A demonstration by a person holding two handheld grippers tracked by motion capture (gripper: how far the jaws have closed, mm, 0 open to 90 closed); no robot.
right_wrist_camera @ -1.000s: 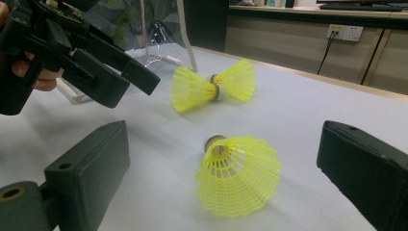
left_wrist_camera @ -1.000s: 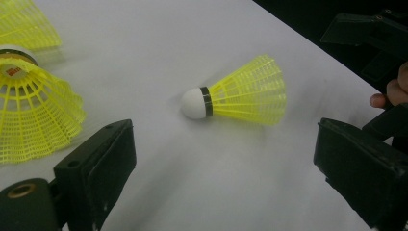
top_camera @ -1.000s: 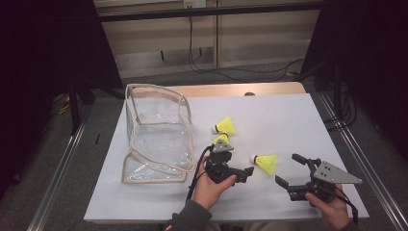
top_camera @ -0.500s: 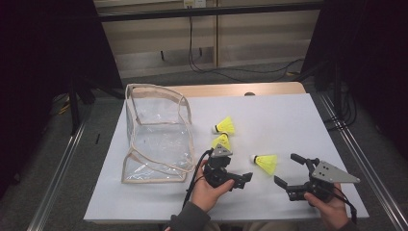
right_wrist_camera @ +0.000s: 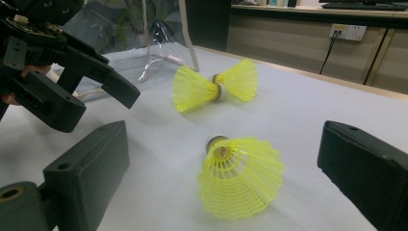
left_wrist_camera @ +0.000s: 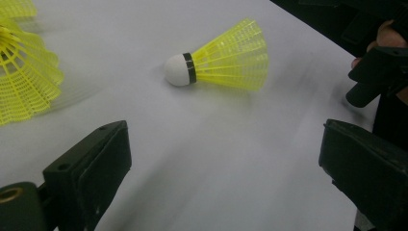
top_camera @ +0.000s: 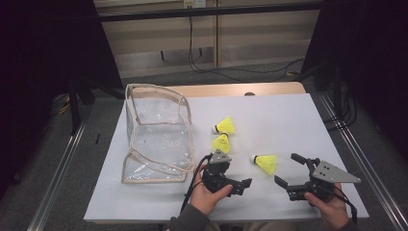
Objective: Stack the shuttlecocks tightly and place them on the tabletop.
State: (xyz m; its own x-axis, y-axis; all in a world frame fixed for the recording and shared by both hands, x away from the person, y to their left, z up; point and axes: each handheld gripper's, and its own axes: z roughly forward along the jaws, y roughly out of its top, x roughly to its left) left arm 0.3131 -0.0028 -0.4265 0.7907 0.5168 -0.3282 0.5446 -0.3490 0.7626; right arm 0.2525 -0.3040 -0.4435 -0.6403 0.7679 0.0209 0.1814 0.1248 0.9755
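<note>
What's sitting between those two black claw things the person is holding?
One yellow shuttlecock lies on the white table between the left gripper and the right gripper, touched by neither. The high view shows this.

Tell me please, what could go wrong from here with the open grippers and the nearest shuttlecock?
1. The nearest shuttlecock lies on its side between the open left gripper and the open right gripper. If both reach for it, their jaws may collide.
2. It is light and may roll away if a jaw nudges it.
3. Its mesh skirt looks soft, so a grip there might deform it; the white cork end seems safer.
</note>
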